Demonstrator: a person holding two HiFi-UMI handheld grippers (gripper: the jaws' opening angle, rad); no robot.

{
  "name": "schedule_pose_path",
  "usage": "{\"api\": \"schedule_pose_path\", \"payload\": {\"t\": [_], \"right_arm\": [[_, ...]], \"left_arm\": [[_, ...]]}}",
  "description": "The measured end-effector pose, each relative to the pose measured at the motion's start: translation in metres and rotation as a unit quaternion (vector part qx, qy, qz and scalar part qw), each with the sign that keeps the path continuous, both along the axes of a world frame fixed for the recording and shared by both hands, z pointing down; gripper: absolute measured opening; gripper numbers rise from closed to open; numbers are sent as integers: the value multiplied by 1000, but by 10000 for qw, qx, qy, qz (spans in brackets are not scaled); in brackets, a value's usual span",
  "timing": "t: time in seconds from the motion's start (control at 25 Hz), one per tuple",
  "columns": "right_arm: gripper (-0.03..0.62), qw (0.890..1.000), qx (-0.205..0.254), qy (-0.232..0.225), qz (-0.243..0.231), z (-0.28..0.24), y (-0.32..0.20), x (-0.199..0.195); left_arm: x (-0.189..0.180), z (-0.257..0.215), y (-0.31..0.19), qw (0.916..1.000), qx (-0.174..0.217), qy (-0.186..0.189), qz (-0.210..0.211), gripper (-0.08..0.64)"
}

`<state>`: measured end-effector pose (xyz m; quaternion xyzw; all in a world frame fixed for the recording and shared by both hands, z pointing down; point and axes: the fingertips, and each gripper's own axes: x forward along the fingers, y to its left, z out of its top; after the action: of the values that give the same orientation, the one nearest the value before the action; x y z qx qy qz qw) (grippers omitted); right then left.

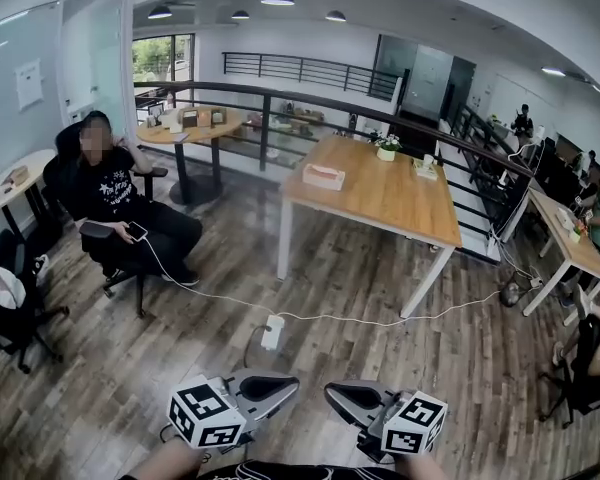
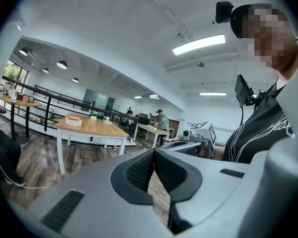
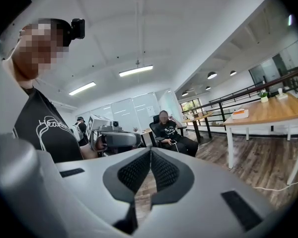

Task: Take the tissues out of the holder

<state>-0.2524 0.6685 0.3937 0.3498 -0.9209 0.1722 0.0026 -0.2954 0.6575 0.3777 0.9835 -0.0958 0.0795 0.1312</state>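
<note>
Hovering low over the dark wood-plank floor (image 1: 180, 368), the left gripper (image 1: 292, 383) and the right gripper (image 1: 330, 393) sit at the bottom edge of the head view. Their grey noses are turned in toward each other and are just apart. Each carries its white cube with black square markers. In the left gripper view the black ribbed pads (image 2: 141, 170) are pressed together at the tips with nothing caught between them. Only floor shows through the narrow wedge below the contact. The right gripper view shows the same: ribbed pads (image 3: 164, 170) closed tip to tip, empty.

The pale rectangular tissue holder with an orange top (image 1: 323, 176) rests on the light wooden rectangular table with white legs (image 1: 400, 203). It lies toward the table's left side in the head view, well apart from both grippers. A small potted green plant (image 1: 386, 148) stands further back on the same table. Left of the table, a person in a black T-shirt (image 1: 110, 193) sits in a black office chair, a phone in hand. A white cable (image 1: 330, 318) runs across the floor to a white power strip (image 1: 272, 331), which lies between the table and the grippers.
</note>
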Motion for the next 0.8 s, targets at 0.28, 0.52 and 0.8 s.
{"api": "schedule_pose_path", "payload": {"t": [0.28,0.52,0.8], "right_arm": [[17,9999,-116,73,-32,14,-4,-12],[17,9999,-115,-11,-65,14,-12,-10],[17,9998,24,-161,-148,3,-35,0]], "left_arm": [[-13,12,-9,9999,-139,39,-34,14],[-10,13,-15,9999,-148,23,-24,14],[2,4,-36,10000,-44,-44,-56,14]]}}
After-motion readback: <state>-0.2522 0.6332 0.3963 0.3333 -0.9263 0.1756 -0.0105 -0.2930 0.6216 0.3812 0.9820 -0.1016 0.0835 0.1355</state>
